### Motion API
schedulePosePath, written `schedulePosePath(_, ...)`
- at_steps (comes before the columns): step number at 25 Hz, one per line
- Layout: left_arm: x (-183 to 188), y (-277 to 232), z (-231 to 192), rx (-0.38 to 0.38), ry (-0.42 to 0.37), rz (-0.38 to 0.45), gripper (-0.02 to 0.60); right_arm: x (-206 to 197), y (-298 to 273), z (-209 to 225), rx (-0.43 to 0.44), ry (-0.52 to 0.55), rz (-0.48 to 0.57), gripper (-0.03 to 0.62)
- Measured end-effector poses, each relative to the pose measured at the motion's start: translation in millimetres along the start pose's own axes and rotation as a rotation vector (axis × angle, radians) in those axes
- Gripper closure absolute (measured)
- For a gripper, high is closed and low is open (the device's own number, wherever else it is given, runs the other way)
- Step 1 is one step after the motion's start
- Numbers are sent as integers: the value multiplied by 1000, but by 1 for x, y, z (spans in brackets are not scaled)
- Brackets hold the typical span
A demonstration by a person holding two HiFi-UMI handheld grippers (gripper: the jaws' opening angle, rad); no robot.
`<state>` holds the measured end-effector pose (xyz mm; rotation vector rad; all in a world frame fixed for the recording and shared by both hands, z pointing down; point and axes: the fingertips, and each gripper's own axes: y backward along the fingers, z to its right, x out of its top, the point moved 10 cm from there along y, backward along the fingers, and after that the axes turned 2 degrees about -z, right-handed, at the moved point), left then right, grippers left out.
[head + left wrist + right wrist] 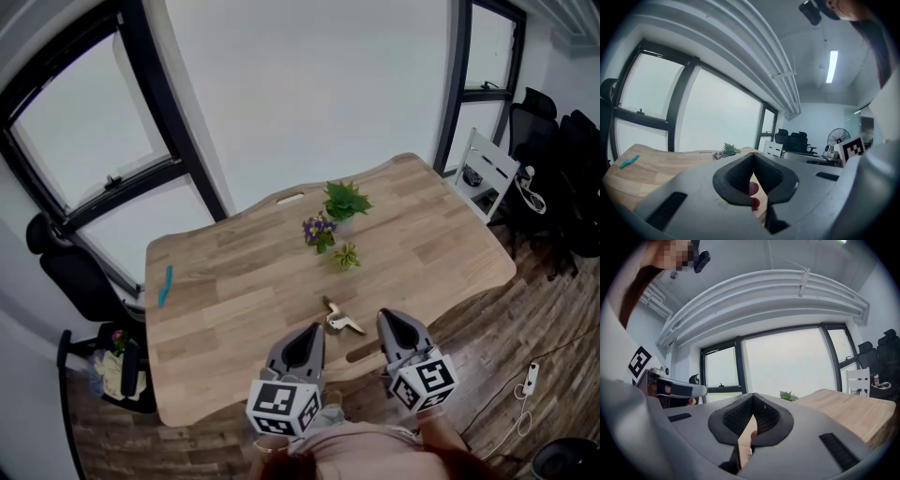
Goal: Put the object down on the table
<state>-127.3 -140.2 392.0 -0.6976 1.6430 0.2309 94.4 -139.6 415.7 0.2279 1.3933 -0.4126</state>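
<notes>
Resting on table [234, 272], object [343, 322] between left gripper [315, 330] and right gripper [384, 319]; jaws shut, empty.

- Head view: bright daylight comes in thru the big windows [89, 131]; the glass looks white & washed out.
- Table [244, 272] is lit evenly; shadows on it are soft & faint.
- All 3 pics bend a lot at the edges; straight frames look curved.
- Both gripper views have dark round corners.
- Left gripper view: long ceiling lamp [832, 66] glows w/ a bit of glare; the room around it is dimmer & greyish.
- Right gripper view: windows are blown white too; pic looks pale.
</notes>
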Motion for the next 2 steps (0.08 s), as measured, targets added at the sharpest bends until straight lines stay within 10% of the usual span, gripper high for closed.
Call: schedulePosePath(2, 1, -4, -4, 2, 1, 4, 580, -2, -3, -1, -3, -2, -1, 594)
